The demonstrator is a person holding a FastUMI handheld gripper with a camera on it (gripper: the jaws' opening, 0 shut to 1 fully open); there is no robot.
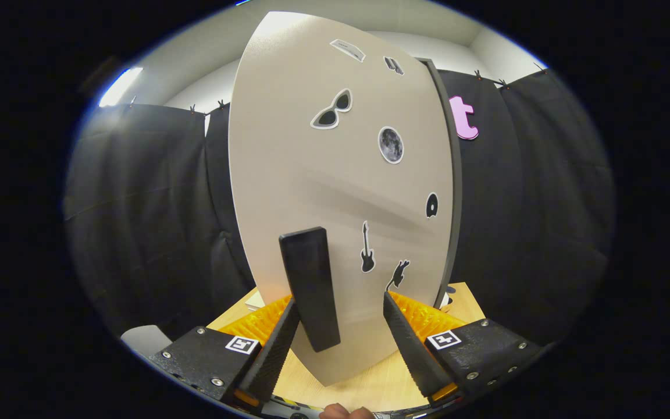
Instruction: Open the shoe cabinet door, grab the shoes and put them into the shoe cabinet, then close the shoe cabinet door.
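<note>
Gripper view faces the shoe cabinet door, a pale panel standing on the wooden desk just ahead of the fingers. Stickers dot it: sunglasses, a moon, a guitar; no writing on them can be read. The gripper is spread wide, its fingers apart on either side of the dark door handle, the left fingertip right against it, the right one apart from it
</note>
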